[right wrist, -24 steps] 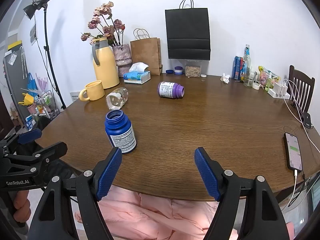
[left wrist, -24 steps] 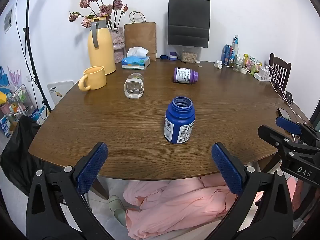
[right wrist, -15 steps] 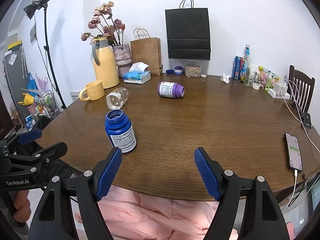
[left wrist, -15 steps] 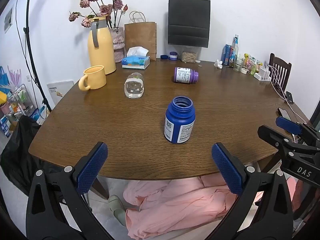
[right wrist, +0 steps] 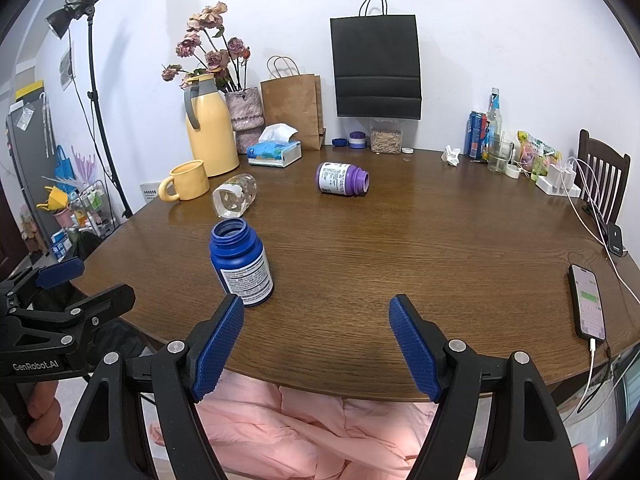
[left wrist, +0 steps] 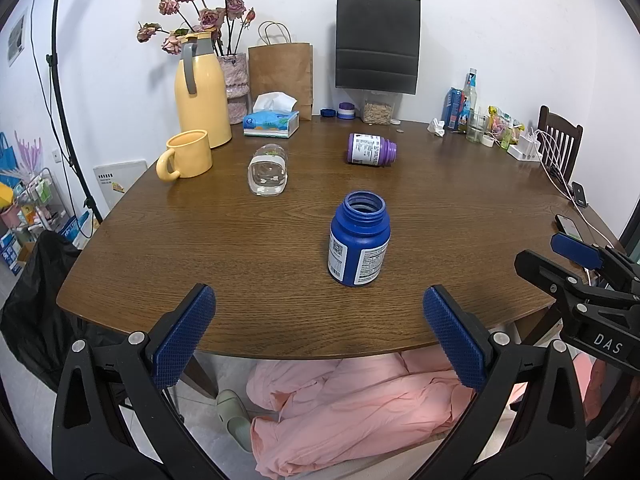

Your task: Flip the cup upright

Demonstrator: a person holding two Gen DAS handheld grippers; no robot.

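Note:
A clear glass cup (left wrist: pixel 269 170) (right wrist: pixel 234 198) lies on its side on the brown wooden table (left wrist: pixel 240 248) (right wrist: pixel 420 248), its open mouth turned toward the front edge. It rests just right of an upright yellow mug (left wrist: pixel 188 155) (right wrist: pixel 187 181). My left gripper (left wrist: pixel 318 300) hovers open over the table's front edge, well short of the cup, with nothing between its fingers. My right gripper (right wrist: pixel 316 300) is open and empty too, at the front edge further right. Each gripper shows at the side of the other's view.
An open blue bottle (left wrist: pixel 359 240) (right wrist: pixel 240 262) stands upright between the grippers and the cup. A purple bottle (left wrist: pixel 370 150) (right wrist: pixel 342 179) lies on its side at mid-table. A yellow thermos (left wrist: pixel 202 92), tissue box (left wrist: pixel 272 122) and paper bags line the back; a phone (right wrist: pixel 586 304) lies at right.

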